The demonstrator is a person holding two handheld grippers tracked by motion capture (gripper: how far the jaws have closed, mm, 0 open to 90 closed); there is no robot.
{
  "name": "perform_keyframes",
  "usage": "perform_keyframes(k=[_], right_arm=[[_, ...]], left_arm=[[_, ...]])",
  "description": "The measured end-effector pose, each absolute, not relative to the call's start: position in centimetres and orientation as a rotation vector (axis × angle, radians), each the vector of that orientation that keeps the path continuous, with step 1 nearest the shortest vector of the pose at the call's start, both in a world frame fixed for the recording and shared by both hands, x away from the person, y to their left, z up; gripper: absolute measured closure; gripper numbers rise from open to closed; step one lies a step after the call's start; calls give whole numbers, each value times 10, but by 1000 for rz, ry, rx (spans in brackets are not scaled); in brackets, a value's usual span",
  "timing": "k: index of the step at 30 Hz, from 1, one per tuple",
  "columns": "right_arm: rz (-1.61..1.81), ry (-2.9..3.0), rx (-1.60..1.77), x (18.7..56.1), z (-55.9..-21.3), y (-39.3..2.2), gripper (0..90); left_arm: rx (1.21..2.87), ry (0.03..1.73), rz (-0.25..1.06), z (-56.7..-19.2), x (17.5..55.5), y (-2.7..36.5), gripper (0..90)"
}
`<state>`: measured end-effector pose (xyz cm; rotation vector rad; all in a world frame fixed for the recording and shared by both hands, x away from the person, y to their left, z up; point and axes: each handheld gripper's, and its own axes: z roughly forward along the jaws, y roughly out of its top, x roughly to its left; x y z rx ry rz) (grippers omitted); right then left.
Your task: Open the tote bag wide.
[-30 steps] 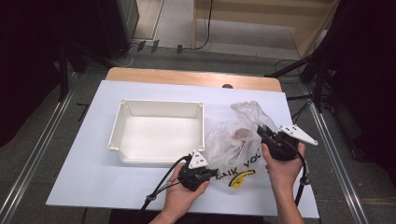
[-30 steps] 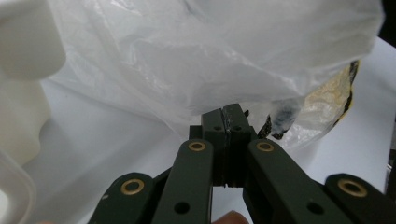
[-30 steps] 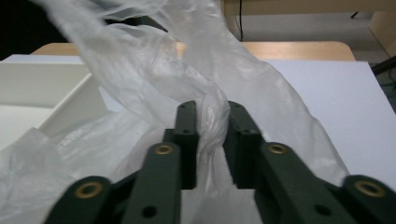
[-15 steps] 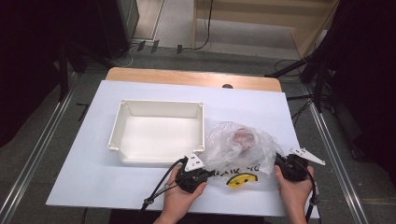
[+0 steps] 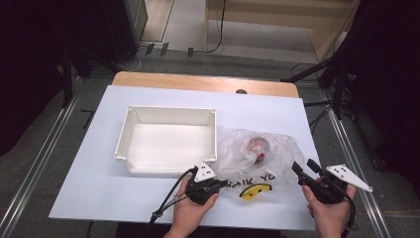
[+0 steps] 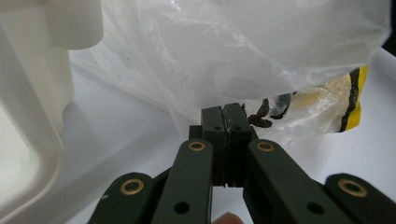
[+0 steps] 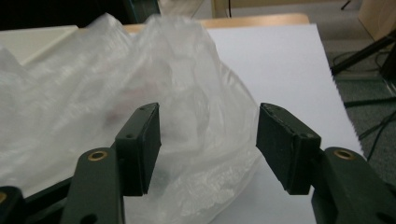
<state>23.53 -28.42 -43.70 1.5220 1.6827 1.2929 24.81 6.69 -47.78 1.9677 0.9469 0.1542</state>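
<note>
The plastic bag (image 5: 260, 158) is lying on the bench (image 5: 99, 188), pinned by the left gripper's (image 5: 220, 184) closed fingers so it stays put; the right gripper's (image 5: 303, 167) fingers have just been opening, nothing between them.

blk grippers (image 5: 224, 184), brass rivets, grey plates

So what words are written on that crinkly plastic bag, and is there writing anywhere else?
"...ANK YO...": black letters on the clear plastic bag, read in the high view; the first and last letters are lost in folds.
Beneath it a yellow print with a black edge, a picture and not a word.
The white tray carries no writing.
</note>
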Motion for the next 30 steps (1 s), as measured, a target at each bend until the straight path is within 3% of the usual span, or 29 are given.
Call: perform_keyframes(k=[9,16,23,28,30], right_arm=[[1369,1652,1409,242,-394,-272,409],[1409,1808,1201,260,-378,-225,602],[1307,1937,1245,281,-413,-212,642],[1307,1945,1318,278,-439,-224,535],[1272,1968,1320,277,-448,-224,548]], left_arm=[[1970,943,163,-478,248,67,899],[1960,946,157,-478,247,67,896],[1958,940,152,-478,247,68,895],[1964,939,146,-478,248,68,895],[1967,936,145,-478,248,68,895]])
